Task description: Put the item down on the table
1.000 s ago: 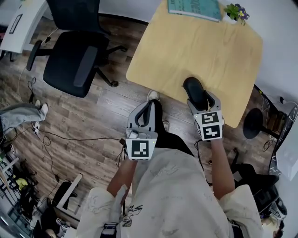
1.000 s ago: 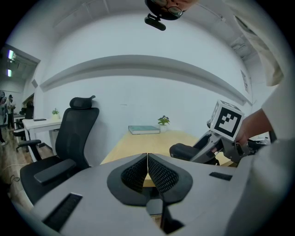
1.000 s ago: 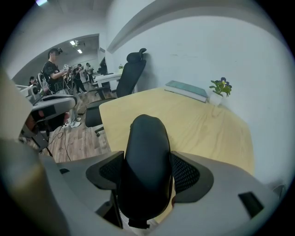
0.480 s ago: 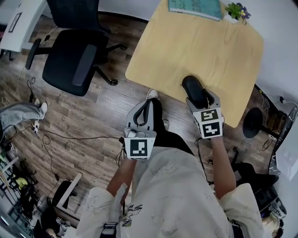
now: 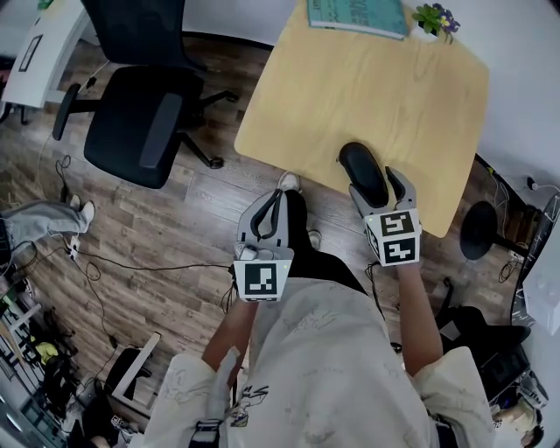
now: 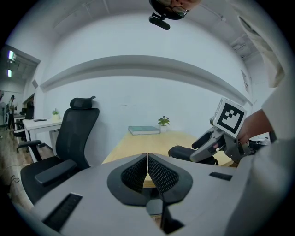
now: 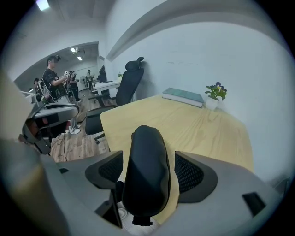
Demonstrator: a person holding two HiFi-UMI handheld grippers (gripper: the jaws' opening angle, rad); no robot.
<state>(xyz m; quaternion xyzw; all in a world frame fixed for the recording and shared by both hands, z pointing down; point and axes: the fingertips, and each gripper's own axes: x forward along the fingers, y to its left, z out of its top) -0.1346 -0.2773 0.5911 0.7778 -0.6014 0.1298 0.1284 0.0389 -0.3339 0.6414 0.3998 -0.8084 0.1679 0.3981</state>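
A black oblong padded item lies lengthwise at the near edge of the light wooden table. My right gripper straddles it with its jaws open, and a narrow gap shows on each side of the item between the ribbed pads. The item's near end reaches past the table's edge; whether it rests fully on the top I cannot tell. My left gripper is shut on nothing and held off the table, over the floor. From the left gripper view its jaws meet, with the item at the right.
A teal book and a small potted plant sit at the table's far edge. A black office chair stands left of the table, cables trail on the wooden floor, and a round black base stands at the right. People stand far back.
The right gripper's jaws have spread apart and let go of the black item, which stays at the table's near edge. The left gripper has hardly moved.
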